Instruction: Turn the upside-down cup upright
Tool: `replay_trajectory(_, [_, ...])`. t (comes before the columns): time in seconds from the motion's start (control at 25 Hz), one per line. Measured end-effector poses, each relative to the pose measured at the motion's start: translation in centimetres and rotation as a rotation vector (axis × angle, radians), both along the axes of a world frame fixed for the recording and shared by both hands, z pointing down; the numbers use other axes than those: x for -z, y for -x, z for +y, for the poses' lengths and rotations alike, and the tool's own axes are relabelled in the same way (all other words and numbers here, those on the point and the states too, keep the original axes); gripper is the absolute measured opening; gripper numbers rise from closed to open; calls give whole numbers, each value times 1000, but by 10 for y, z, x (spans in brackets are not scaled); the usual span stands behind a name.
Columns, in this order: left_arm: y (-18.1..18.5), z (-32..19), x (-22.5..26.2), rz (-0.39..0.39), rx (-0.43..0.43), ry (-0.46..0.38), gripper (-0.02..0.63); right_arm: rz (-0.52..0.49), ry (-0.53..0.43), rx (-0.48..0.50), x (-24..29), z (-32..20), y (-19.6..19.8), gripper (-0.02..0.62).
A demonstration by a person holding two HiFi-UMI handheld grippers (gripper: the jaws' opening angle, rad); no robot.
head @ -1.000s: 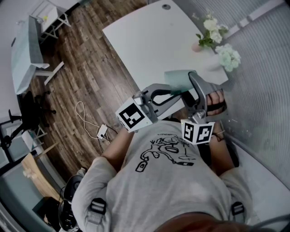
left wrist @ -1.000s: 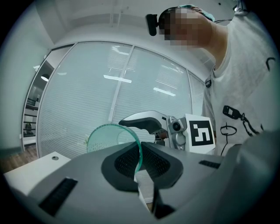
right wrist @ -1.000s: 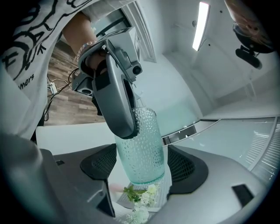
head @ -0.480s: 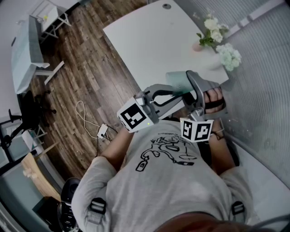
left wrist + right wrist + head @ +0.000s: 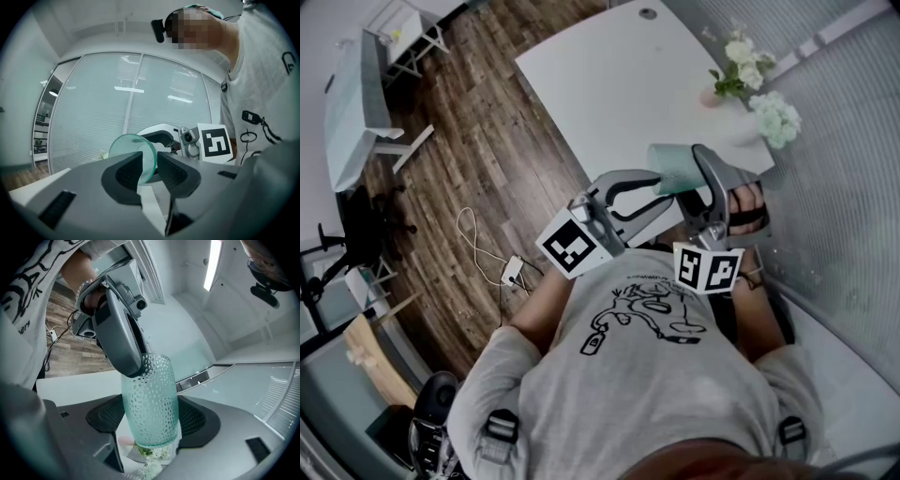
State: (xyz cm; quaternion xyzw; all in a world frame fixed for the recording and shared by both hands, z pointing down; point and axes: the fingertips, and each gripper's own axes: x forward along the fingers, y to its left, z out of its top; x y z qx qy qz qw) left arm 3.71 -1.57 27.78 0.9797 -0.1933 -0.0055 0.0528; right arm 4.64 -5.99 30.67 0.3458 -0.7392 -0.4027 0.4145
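A pale green dimpled glass cup (image 5: 673, 167) hangs in the air over the near edge of the white table (image 5: 609, 84). My right gripper (image 5: 696, 165) is shut on the cup (image 5: 152, 404), one pad on each side of its body. The left gripper (image 5: 660, 184) comes in from the left at the cup's end. In the left gripper view the round rim of the cup (image 5: 133, 150) stands between the pads of the left gripper (image 5: 149, 162). Those jaws have just been opening and no longer press on the glass. One left finger (image 5: 123, 336) reaches over the cup's end.
A pink vase (image 5: 710, 97) with white flowers (image 5: 741, 56) stands at the table's right edge by the glass wall with blinds (image 5: 844, 141). Wooden floor (image 5: 478, 122) with a cable and plug (image 5: 511, 272) lies to the left, and desks (image 5: 356, 103) stand further off.
The left gripper's jaws have parted around the cup's rim and its marker cube has shifted slightly left. The cup and the right gripper have stayed where they were.
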Motion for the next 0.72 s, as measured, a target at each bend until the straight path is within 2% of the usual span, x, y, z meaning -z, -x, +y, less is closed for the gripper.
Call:
replay_trajectory(0.12, [13,-4,-2,46,52,44,138,-9,-7,-9,3,-1,-2,353])
replay_trajectory(0.36, [30,-19,-17,142,136,132,288,-42,-24,-16,13,-2,-4,353])
replay_trajectory(0.48, [28,-21,-15,179,132,145,314,-66,-21,-12,17,0,-2,353])
replay_trajectory(0.72, [17,-24,-6,210,109,135,319,-161,15,-26,21,0,-3,353])
